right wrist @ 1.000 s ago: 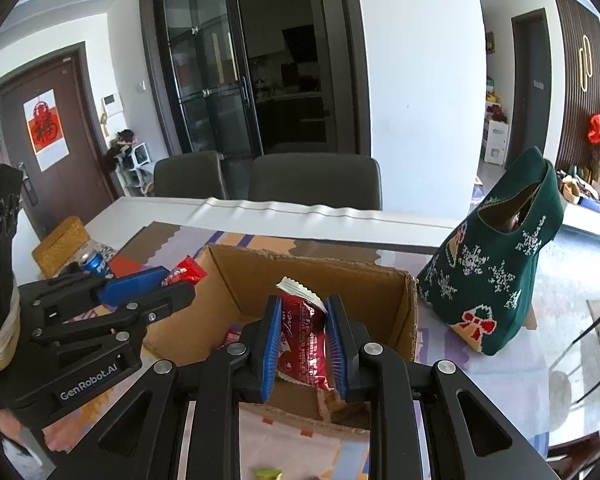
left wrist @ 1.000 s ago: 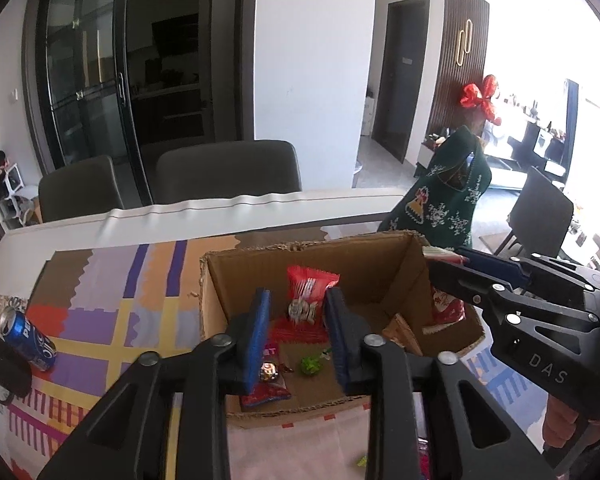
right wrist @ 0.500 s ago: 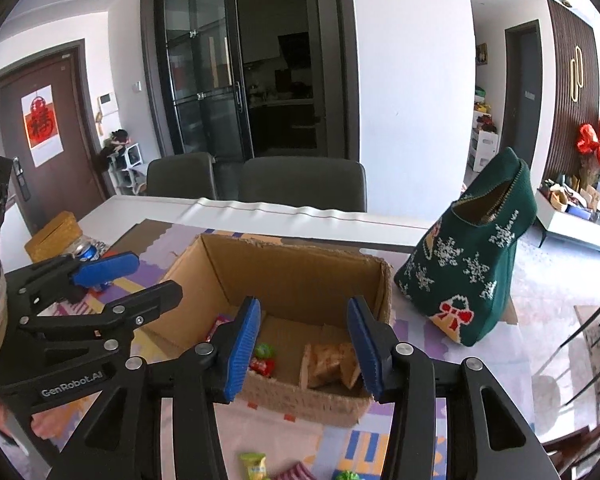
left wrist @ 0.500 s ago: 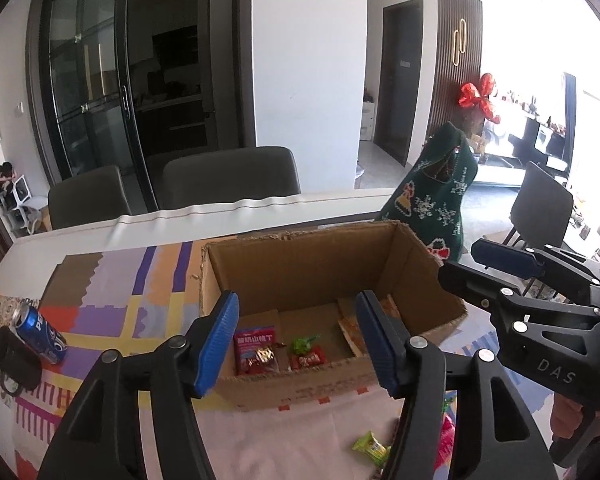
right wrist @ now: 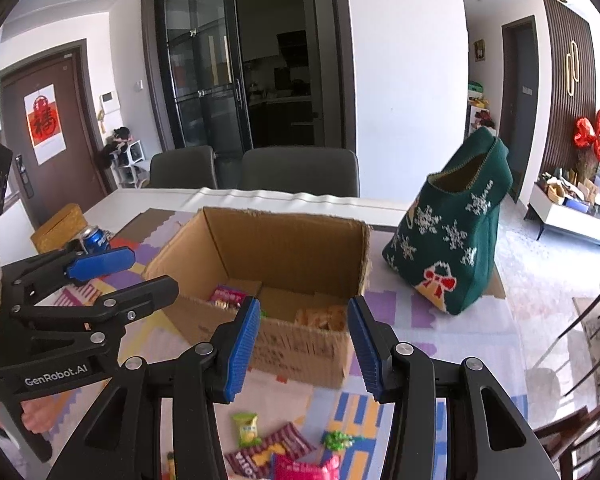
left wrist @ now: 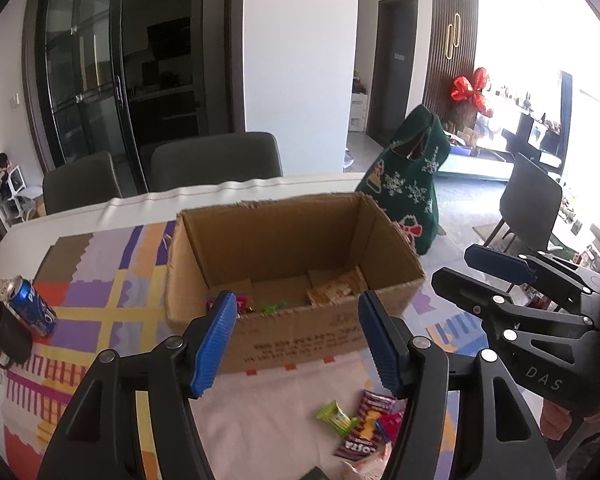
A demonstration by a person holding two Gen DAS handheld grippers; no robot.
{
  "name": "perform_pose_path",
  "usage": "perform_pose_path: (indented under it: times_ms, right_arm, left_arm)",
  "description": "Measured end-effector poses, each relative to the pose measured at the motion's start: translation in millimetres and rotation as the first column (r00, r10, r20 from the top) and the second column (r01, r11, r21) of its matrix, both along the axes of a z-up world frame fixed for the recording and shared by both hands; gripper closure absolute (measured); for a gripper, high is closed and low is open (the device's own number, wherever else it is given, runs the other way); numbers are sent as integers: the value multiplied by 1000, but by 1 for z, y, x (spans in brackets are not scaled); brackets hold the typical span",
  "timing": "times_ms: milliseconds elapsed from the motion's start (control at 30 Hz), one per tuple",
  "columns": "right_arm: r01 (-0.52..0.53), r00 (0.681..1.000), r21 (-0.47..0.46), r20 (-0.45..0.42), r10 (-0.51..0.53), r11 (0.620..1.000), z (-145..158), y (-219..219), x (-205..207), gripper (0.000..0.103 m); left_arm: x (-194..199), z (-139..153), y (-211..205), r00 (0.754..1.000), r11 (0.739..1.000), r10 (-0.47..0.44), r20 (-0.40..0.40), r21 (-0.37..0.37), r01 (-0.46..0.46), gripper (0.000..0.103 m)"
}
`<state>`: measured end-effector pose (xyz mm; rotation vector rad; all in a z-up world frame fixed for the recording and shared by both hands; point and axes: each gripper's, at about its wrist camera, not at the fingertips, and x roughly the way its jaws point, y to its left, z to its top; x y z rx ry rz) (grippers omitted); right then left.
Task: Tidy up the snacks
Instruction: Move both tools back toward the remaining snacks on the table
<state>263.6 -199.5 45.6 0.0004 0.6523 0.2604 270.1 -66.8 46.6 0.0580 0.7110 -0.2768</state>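
An open cardboard box stands on the patterned tablecloth and holds several snack packets. My left gripper is open and empty, in front of and above the box's near wall. My right gripper is open and empty, also before the box; it shows from the side in the left wrist view. Loose snacks lie on the cloth near me: a green packet, a maroon striped packet and a pink one.
A blue soda can and a black mug sit at the left. A green Christmas knit bag stands right of the box. A woven box is at the far left. Chairs line the far side.
Both grippers opened, dropped their red snack packets into the box, and pulled back toward me, bringing the loose snacks on the cloth into view.
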Motion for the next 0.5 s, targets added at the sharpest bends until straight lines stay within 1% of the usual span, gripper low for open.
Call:
perform_pose_path:
  times_ms: [233,500]
  right_arm:
    - [20,1000,12,-15,-19,1000,-10,-15,-16,56]
    - [37,997,35,-71,-34,999,-32,-29,-29,56]
  left_arm:
    - [-13,-16,-9,999,1000,-9,-51,-12,9,40]
    - [-21,-42,-18,990,999,-15,-138,-31,11,40]
